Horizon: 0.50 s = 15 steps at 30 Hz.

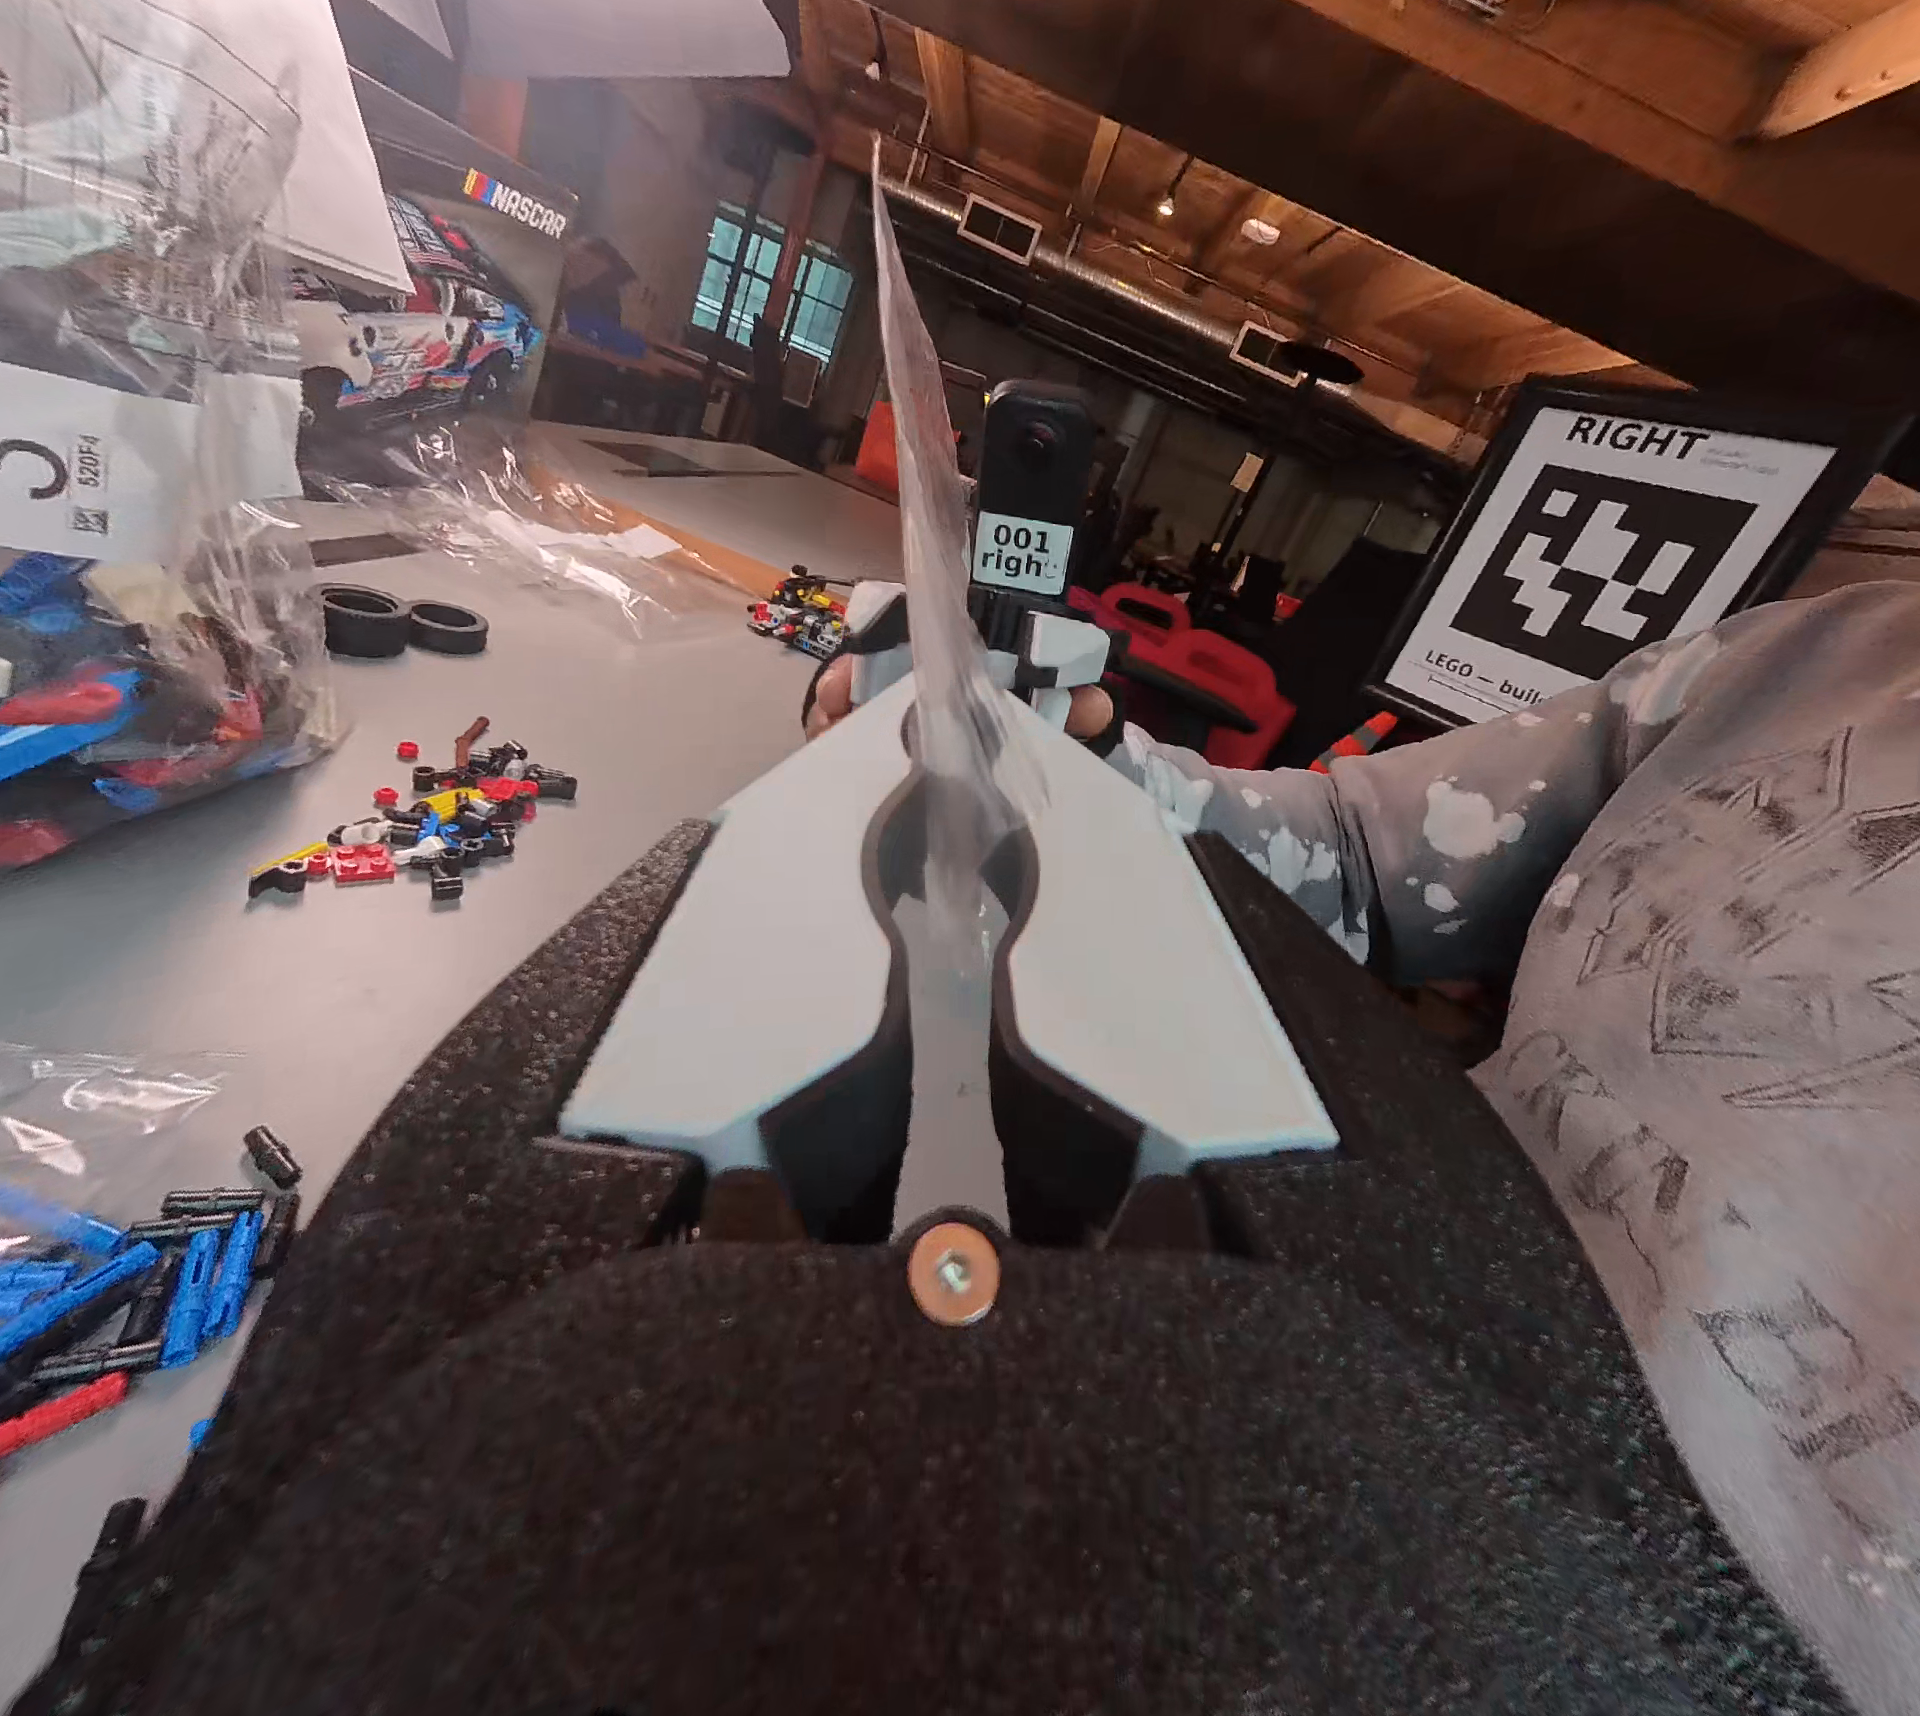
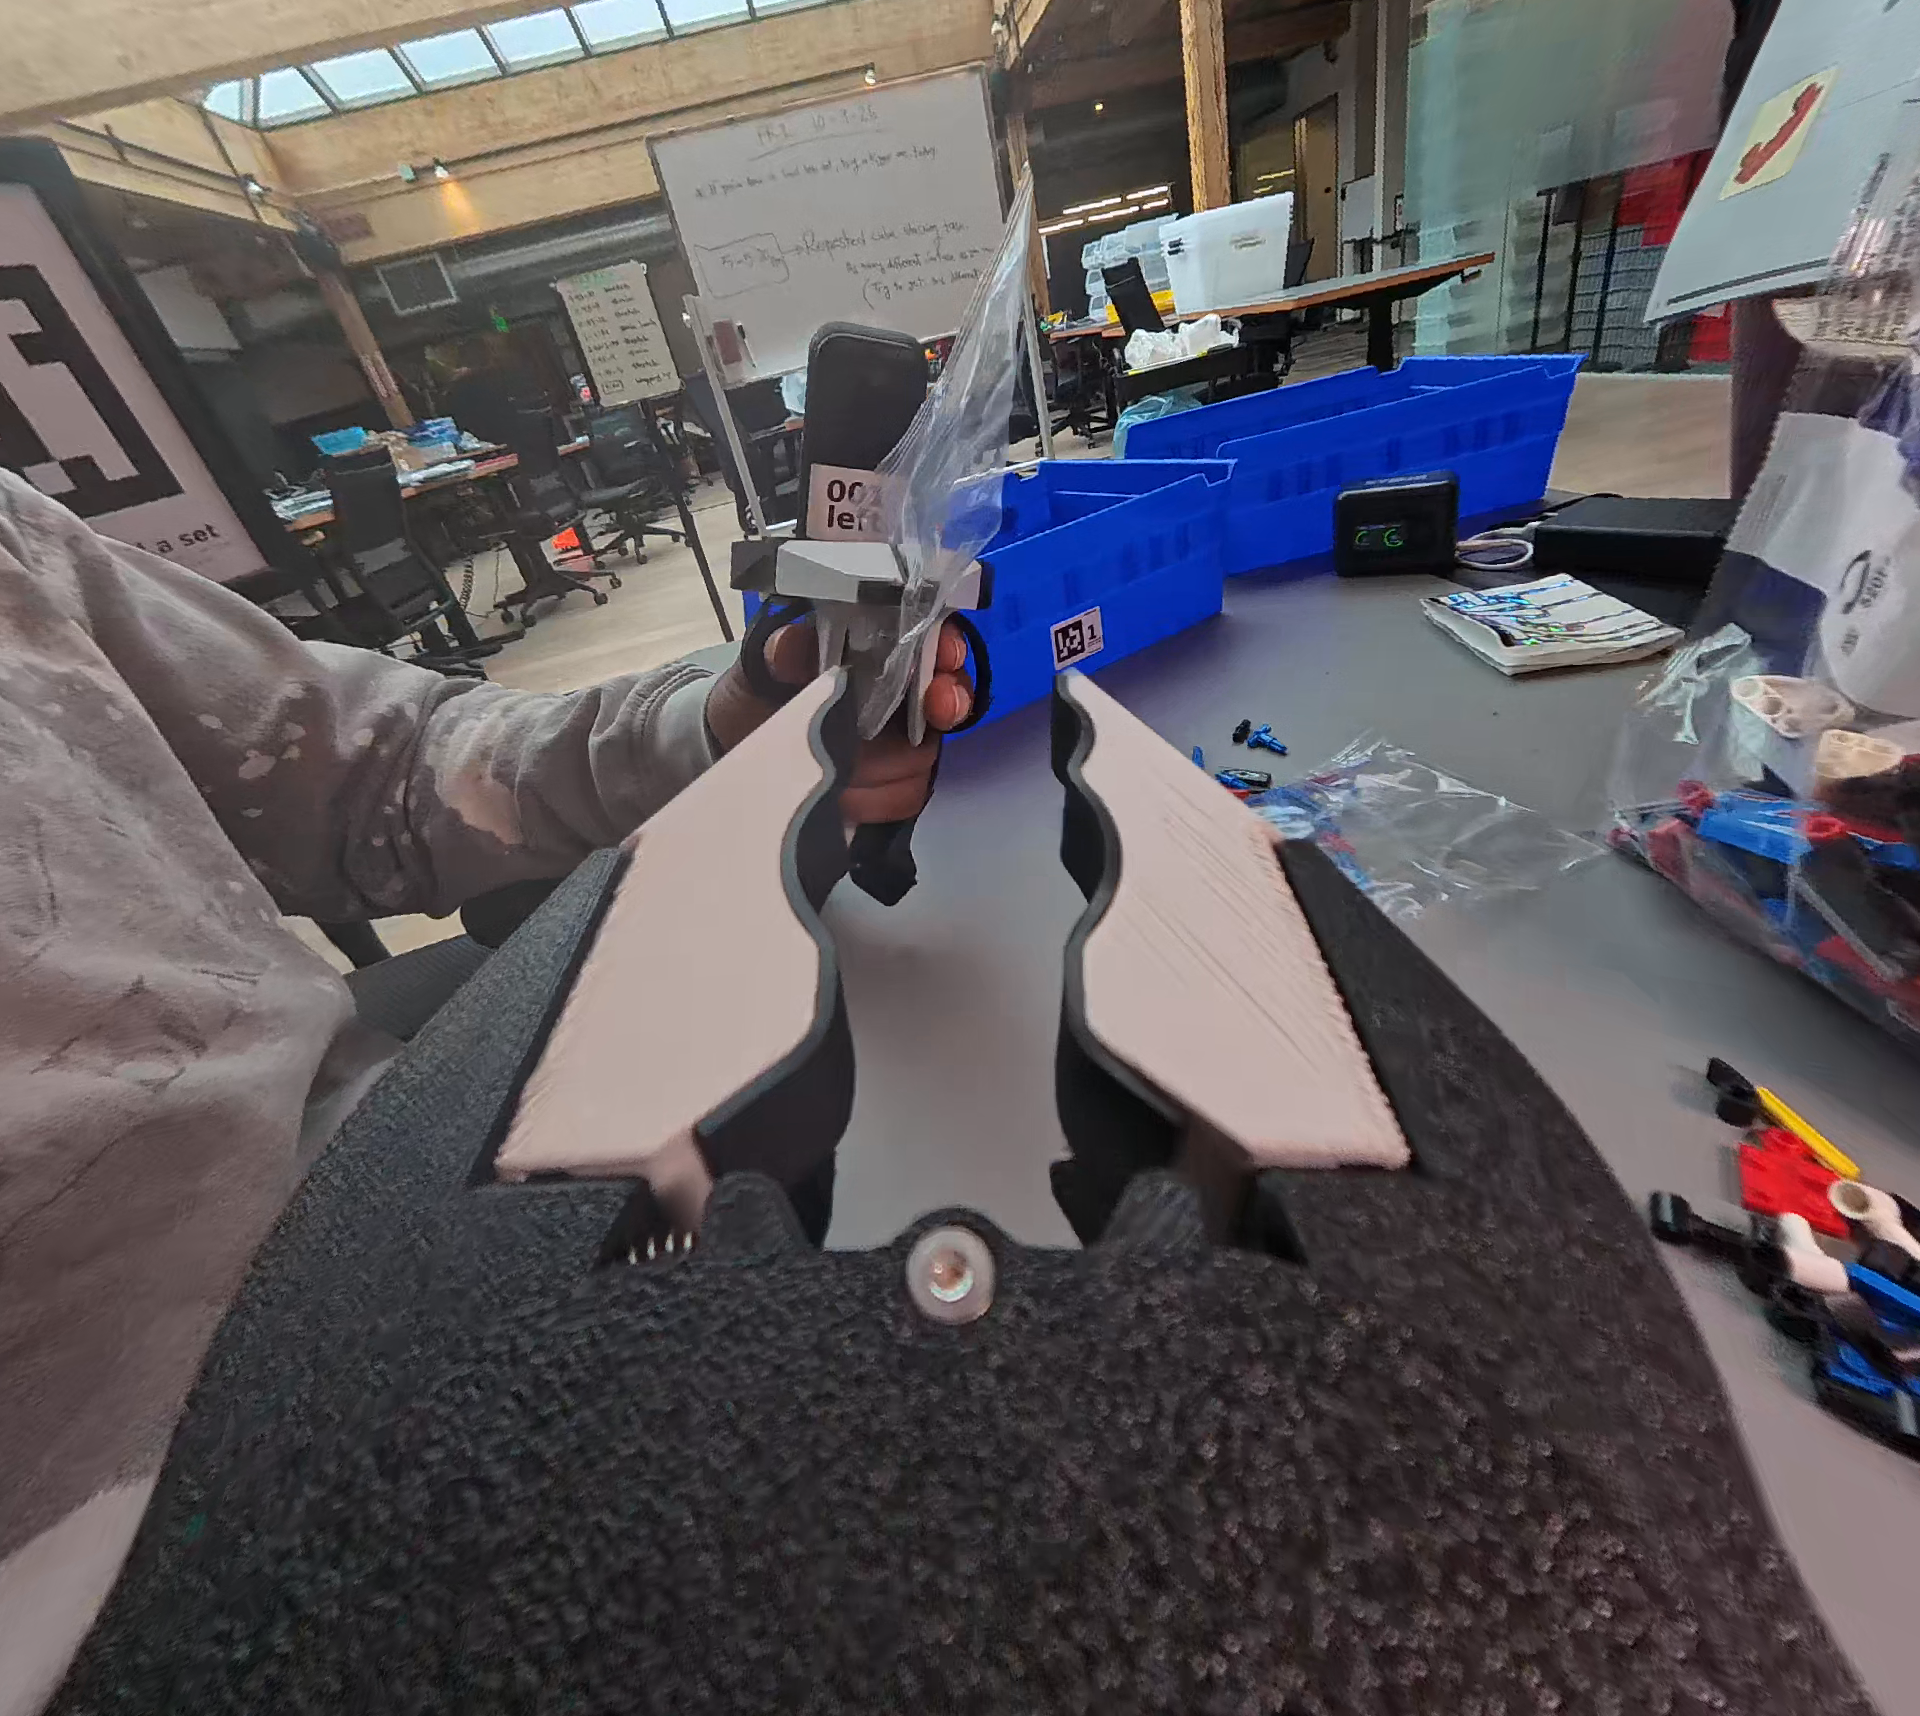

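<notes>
My left gripper (image 1: 948,731) is shut on an empty clear plastic bag (image 1: 920,461) that stands up from between its fingers above the grey table (image 1: 312,991). The same bag (image 2: 961,440) shows in the right wrist view, sticking up from the left gripper (image 2: 883,627) held in a hand. My right gripper (image 2: 948,690) is open and empty, pointed at the left gripper and a short way from it. In the left wrist view the right gripper (image 1: 977,658) faces mine just beyond the bag.
A pile of small loose bricks (image 1: 436,819), two black tyres (image 1: 400,622) and a small partly built model (image 1: 805,612) lie on the table. A clear bag of bricks (image 1: 125,710) sits left, also in the right wrist view (image 2: 1787,856). Blue bins (image 2: 1101,565) stand behind. Some 4 cm of space lies between my two pairs of fingers.
</notes>
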{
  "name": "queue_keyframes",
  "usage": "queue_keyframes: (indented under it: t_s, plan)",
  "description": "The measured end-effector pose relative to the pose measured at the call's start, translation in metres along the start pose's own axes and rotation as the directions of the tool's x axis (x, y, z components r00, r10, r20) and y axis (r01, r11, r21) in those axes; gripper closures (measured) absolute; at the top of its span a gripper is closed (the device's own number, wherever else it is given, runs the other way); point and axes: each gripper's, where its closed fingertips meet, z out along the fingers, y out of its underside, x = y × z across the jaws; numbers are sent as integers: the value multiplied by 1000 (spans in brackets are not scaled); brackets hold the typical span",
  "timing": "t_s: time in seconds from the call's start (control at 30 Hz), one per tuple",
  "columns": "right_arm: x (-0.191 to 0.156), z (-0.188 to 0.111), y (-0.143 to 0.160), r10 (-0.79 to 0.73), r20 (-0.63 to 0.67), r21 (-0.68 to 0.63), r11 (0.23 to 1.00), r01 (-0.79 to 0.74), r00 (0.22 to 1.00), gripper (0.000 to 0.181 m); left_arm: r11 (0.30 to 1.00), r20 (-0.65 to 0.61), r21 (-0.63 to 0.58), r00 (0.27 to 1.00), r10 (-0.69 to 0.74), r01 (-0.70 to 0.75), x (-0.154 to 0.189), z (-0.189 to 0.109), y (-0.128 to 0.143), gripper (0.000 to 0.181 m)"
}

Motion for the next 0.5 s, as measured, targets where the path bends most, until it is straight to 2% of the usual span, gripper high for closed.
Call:
queue_keyframes:
  t_s: [0.1,0.2,0.27,0.33,0.43,0.5]
  plan:
    - [1,7,-1,21,-14,28,999,-21,1000,153,1000,-30,20,1000,8,-7,7,3,-1,181]
    - [-5,7,-5,98,51,59,993,-101,994,168,1000,-17,1,1000,26,-26,7,7,5,181]
    - [-8,5,-5,99,63,61,993,-102,993,181,999,-3,-11,999,36,-36,5,8,7,181]
    - [-11,3,-4,82,82,43,995,-85,993,181,999,-7,-38,1000,30,-30,4,8,11,180]
    - [-10,-5,-2,56,93,-31,998,-53,994,181,989,-25,-145,1000,10,-13,3,5,21,158]
    - [-5,-12,1,15,69,-74,997,-10,998,181,980,-23,-194,999,38,-42,2,0,24,155]
